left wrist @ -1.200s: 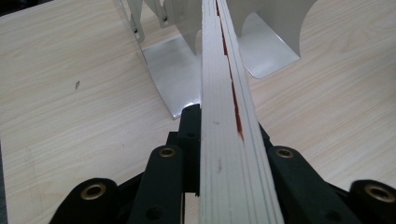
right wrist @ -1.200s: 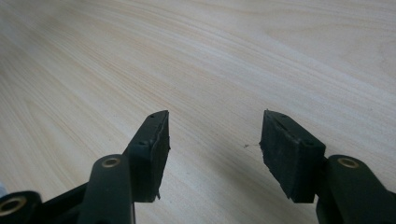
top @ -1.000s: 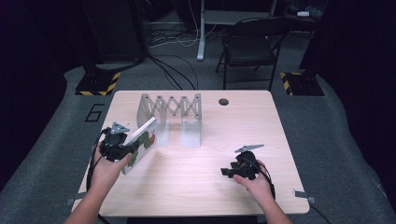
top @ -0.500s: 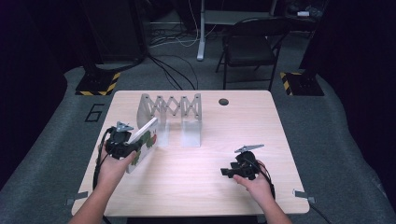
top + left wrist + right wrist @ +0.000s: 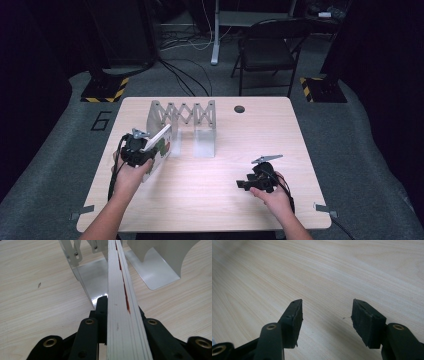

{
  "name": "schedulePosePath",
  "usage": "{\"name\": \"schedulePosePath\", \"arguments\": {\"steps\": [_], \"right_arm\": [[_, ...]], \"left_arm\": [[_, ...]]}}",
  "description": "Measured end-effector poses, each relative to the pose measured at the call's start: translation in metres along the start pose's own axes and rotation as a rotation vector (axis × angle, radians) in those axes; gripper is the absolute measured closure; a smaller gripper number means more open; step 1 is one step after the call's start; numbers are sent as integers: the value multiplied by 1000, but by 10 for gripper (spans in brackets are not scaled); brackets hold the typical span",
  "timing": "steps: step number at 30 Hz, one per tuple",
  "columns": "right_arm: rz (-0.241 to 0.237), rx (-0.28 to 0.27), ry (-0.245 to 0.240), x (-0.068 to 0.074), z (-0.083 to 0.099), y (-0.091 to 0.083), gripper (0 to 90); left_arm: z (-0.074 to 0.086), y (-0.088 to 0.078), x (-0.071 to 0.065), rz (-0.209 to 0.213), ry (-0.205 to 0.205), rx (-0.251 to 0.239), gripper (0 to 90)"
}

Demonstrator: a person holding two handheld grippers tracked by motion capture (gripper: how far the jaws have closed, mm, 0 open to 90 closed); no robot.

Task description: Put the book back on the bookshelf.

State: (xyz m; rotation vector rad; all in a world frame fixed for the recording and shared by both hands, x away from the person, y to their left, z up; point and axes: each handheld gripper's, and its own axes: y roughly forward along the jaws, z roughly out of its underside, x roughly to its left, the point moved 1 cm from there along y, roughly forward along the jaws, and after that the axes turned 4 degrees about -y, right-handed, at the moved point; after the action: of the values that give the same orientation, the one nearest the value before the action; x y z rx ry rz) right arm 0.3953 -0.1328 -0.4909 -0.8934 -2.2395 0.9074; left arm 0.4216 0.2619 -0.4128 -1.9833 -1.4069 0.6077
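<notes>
My left gripper (image 5: 136, 150) is shut on a thin white book (image 5: 161, 142), held edge-up and tilted at the left end of a grey metal accordion rack (image 5: 183, 111) on the wooden table (image 5: 210, 205). In the left gripper view the book's page edge (image 5: 119, 282) with a red streak runs straight ahead between the jaws of the left gripper (image 5: 120, 308), over the rack's shiny base plate (image 5: 95, 281) and beside an upright divider (image 5: 75, 257). My right gripper (image 5: 244, 184) rests low at the table's right front. The right gripper (image 5: 327, 315) stands open, with bare wood between its pads (image 5: 367, 323).
A dark round hole (image 5: 239, 108) sits near the table's far edge. A second rack divider (image 5: 205, 142) stands right of the book. A folding chair (image 5: 267, 50) and floor cables (image 5: 185, 75) lie beyond the table. The person's forearms come in from the bottom.
The left hand has carried the book a little to the right and down, closer to the rack. The right hand and its gripper have kept still.
</notes>
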Motion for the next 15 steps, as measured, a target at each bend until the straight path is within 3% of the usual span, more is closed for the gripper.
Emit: {"name": "schedulePosePath", "arguments": {"steps": [7,9,15], "right_arm": [[0,0,-2,0,0,0,422],[0,0,-2,0,0,0,422],[0,1,-2,0,0,0,422]], "left_arm": [[-2,4,2,-7,-11,-2,754],[-3,7,2,-13,-36,-15,754],[-3,13,3,-35,-55,-4,753]]}}
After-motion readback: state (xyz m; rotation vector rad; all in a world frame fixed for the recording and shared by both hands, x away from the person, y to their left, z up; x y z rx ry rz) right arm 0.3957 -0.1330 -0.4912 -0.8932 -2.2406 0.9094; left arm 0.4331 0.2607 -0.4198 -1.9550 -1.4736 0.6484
